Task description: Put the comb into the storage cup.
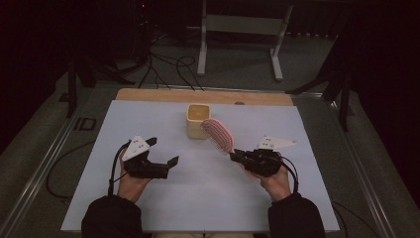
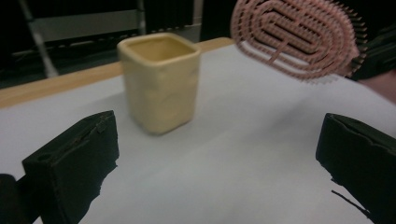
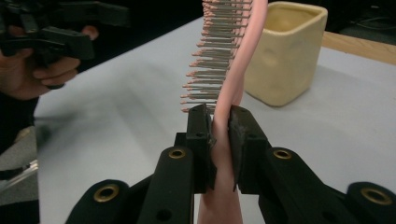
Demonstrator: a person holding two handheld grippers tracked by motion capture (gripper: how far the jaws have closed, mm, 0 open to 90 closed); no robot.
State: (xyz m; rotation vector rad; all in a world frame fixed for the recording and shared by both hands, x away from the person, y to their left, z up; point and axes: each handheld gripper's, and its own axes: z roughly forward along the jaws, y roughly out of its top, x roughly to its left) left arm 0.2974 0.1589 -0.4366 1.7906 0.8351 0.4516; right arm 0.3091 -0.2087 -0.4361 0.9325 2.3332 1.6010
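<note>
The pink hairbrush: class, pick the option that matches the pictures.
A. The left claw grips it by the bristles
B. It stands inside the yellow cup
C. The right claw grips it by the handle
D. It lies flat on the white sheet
C: the right claw is clamped on the handle of the pink hairbrush, raised beside the yellow cup; the left claw is open.

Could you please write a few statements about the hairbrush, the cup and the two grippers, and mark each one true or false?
1. The right gripper is clamped on the pink hairbrush at its handle. True.
2. The left gripper holds the yellow cup. False: its jaws stand wide apart with nothing between them, and the cup stands apart from them on the white sheet.
3. The hairbrush lies flat on the table. False: it is held up in the air, its head near the cup.
4. The cup stands upright with its opening upward. True.
5. The brush's bristles are inside the cup. False: the head is outside, beside the cup.
</note>
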